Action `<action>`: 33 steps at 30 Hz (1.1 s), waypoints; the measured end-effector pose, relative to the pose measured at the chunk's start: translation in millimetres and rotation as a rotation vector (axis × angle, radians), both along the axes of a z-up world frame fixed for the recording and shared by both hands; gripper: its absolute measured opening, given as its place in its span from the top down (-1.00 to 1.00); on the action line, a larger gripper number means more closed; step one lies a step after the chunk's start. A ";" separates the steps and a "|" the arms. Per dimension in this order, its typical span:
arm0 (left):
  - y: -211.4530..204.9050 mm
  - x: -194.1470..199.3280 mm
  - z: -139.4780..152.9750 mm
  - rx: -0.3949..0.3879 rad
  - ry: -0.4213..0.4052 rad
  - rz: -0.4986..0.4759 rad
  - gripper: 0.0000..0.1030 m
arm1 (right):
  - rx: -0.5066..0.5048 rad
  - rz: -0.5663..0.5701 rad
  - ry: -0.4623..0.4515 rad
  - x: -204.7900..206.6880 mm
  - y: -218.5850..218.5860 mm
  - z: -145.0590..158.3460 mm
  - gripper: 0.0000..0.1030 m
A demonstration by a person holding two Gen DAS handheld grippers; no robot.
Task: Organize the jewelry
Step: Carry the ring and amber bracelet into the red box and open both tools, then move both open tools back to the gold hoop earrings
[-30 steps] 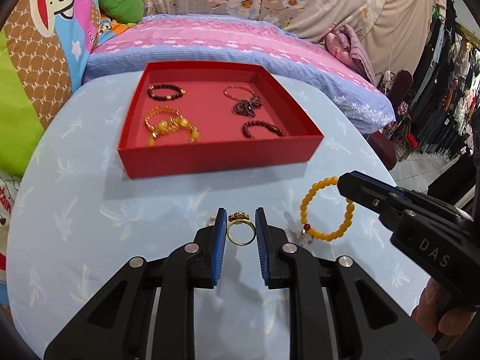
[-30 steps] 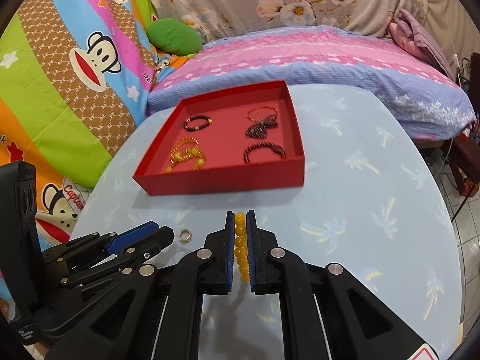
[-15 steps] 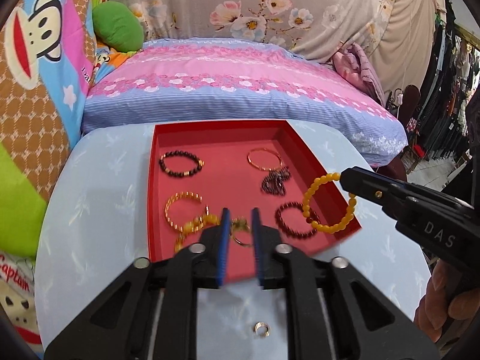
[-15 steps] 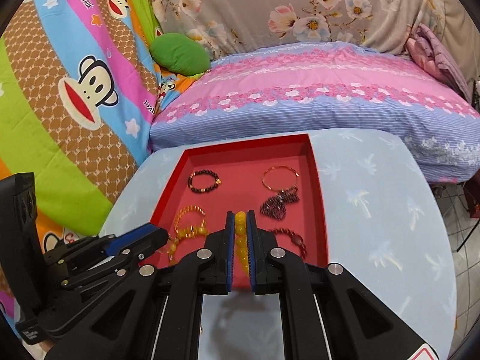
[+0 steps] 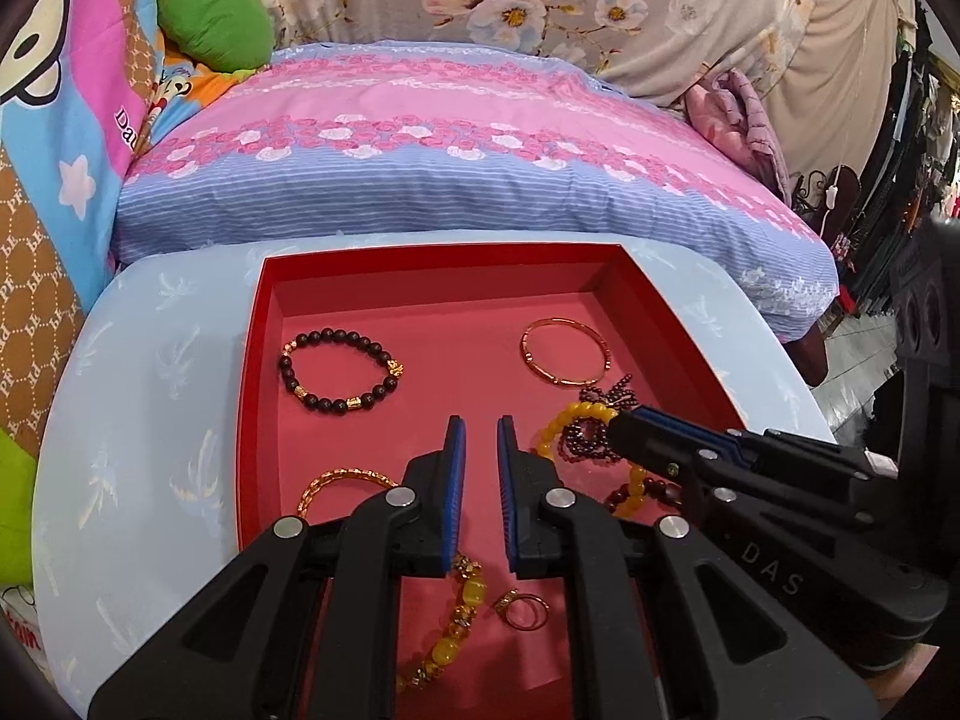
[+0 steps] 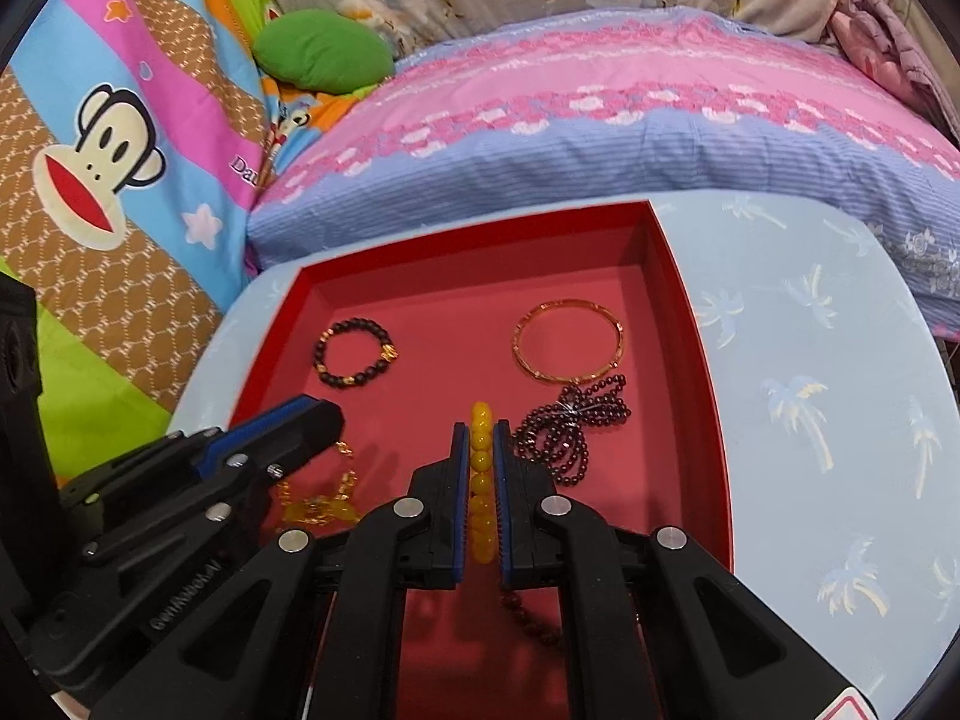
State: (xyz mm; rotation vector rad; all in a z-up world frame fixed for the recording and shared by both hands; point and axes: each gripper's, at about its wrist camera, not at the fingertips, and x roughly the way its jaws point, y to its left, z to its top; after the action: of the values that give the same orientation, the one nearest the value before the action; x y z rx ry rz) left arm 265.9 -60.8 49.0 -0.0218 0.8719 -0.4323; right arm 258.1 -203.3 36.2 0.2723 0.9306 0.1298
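We are holding the yellow bracelet [image 6: 480, 468] pinched in the right gripper [image 6: 480, 438] over the red box [image 6: 714, 420], just beside the dark bead cluster [image 6: 570, 432]. Dropped here, it is probably landing on those beads and tangling. Our left gripper [image 5: 477, 438] is hanging with jaws narrowly apart and empty, the ring [image 5: 525, 612] lying below it; lowering could knock it.

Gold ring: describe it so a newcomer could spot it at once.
Find the red tray on the pale blue table. At its near edge, beside a yellow-bead chain, lies the gold ring. It is the smallest piece, a plain band with a small ornament.
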 end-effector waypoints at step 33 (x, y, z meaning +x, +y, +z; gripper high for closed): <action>32.7 -116.1 20.0 0.054 -0.106 0.092 0.12 | -0.168 -0.031 -0.114 -131.7 11.9 27.0 0.20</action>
State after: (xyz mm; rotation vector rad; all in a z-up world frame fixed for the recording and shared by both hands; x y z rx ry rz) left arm 149.8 -28.1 69.1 0.0108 0.7750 -0.3206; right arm 126.4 -191.4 63.2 0.1227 0.8184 0.0376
